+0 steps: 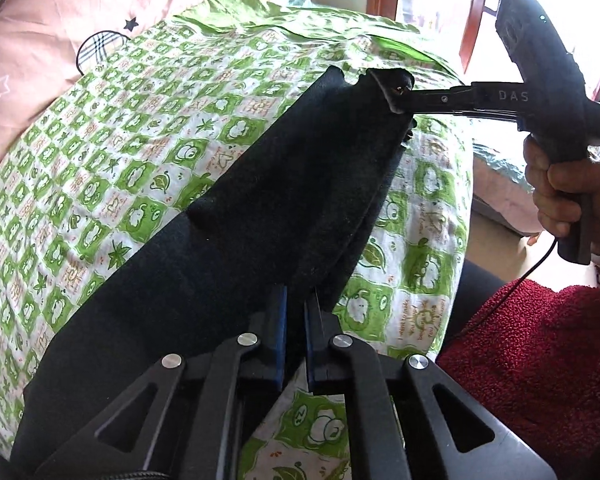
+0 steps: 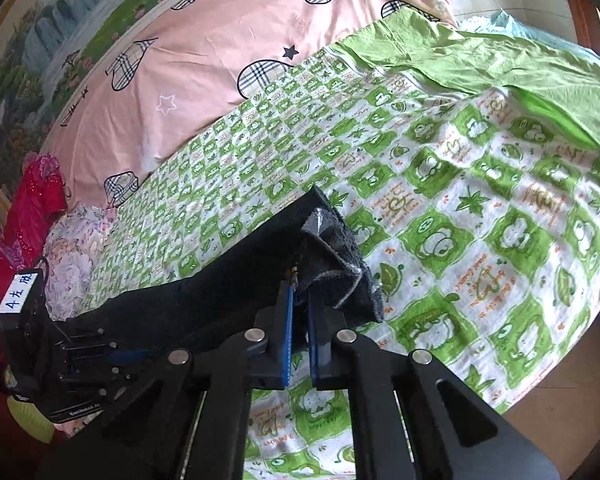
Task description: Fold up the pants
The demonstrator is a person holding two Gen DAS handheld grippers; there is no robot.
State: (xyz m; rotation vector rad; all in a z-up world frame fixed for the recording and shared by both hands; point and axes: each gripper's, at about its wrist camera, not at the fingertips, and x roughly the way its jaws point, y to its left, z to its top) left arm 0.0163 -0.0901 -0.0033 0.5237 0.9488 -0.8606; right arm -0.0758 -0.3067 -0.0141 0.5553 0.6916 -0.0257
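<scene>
The pants (image 1: 228,216), black and folded into a long narrow strip, lie on the bed across a green-and-white blanket (image 1: 112,152) printed with cartoon frogs. In the left wrist view the strip runs from the lower left of the frame up to the upper right. The left gripper (image 1: 296,300) sits at the bottom centre, its jaws closed on the near edge of the pants. At the upper right the right gripper (image 1: 400,94) comes in from the right, held by a hand (image 1: 568,196), and its jaws are clamped on the far end of the pants, where the cloth bunches up. A red fuzzy cloth (image 1: 540,352) fills the lower right corner.

In the right wrist view the pinched end of the pants is crumpled between the blue pads at the centre of the frame, and the strip runs off to the lower left toward the left gripper. A pink sheet (image 2: 220,40) with plaid hearts covers the upper left, and a plain green cloth (image 2: 480,60) lies at the upper right.
</scene>
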